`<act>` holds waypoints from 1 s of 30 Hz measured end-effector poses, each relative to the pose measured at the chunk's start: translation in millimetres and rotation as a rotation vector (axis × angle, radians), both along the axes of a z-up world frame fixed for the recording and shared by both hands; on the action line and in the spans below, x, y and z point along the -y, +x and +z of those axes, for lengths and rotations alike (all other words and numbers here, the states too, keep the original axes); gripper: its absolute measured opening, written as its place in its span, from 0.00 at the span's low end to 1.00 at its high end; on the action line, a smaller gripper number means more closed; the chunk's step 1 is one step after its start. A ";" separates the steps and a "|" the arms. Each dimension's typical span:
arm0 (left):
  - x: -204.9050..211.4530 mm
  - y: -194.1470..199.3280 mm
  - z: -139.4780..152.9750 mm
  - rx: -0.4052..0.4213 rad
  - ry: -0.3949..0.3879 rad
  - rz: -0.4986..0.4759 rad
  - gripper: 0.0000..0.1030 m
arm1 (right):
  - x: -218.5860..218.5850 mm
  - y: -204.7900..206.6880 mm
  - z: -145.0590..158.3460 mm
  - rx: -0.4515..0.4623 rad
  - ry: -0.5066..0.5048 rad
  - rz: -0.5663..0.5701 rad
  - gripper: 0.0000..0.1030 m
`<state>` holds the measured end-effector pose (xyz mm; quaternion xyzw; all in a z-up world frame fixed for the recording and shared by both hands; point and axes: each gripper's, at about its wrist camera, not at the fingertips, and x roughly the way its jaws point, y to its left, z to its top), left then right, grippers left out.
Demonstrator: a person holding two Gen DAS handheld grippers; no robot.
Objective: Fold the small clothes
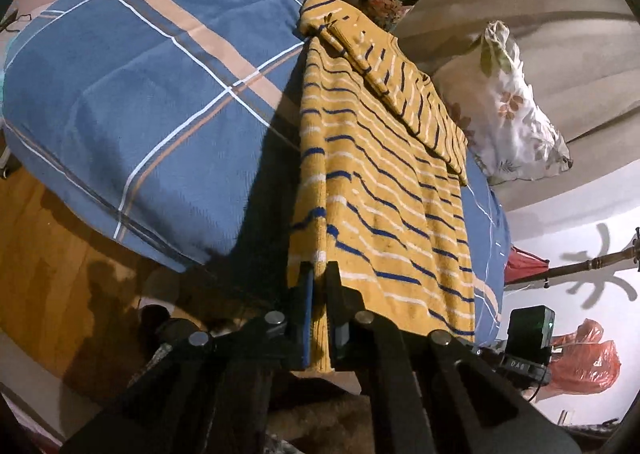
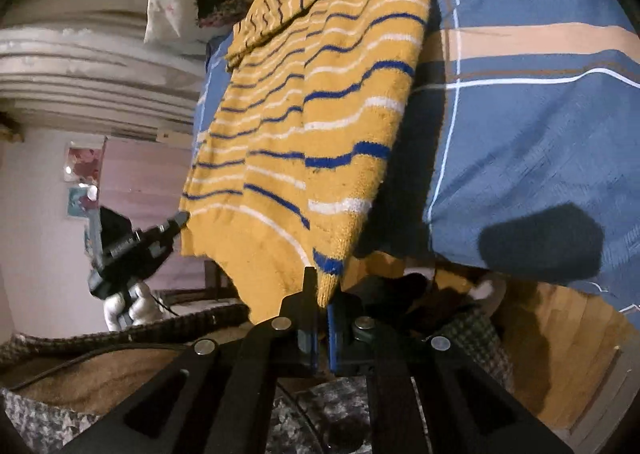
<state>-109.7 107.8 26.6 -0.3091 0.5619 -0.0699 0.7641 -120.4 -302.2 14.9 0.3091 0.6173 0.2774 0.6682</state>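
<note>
Both grippers' jaws clamped on sweater (image 1: 372, 190) hem.

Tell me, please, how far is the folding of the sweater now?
Done: one sleeve is folded across the sweater. In hand: the left gripper and right gripper each pinch a hem corner, the sweater lying on the bed. Left: fold the hem up toward the collar.
</note>
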 end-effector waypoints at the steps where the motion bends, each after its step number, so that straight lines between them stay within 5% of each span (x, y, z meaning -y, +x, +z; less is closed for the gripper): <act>1: 0.6 2.6 1.6 0.005 0.001 0.007 0.05 | 1.8 4.5 1.7 0.008 0.008 -0.006 0.04; 10: -3.2 59.5 42.5 0.108 -0.007 0.052 0.05 | 2.6 65.4 45.2 0.121 0.084 -0.001 0.04; 18: 12.6 211.5 56.4 0.240 0.026 -0.003 0.00 | 4.0 200.7 71.4 0.186 0.107 -0.160 0.04; 23: 24.0 323.0 35.9 0.263 0.192 0.011 0.00 | 6.7 313.7 48.2 0.184 -0.082 -0.320 0.07; 26: 29.0 347.7 23.4 0.242 0.169 -0.029 0.00 | -1.9 350.2 34.3 0.183 -0.273 -0.321 0.09; 27: 30.5 347.5 21.8 0.249 0.167 -0.049 0.01 | -7.0 351.9 36.3 0.206 -0.270 -0.292 0.13; 29: 34.3 342.8 16.5 0.249 0.180 -0.106 0.08 | -17.6 345.2 45.3 0.266 -0.320 -0.227 0.37; 30: 36.8 339.8 11.0 0.239 0.189 -0.141 0.12 | -23.2 337.7 51.7 0.309 -0.361 -0.190 0.39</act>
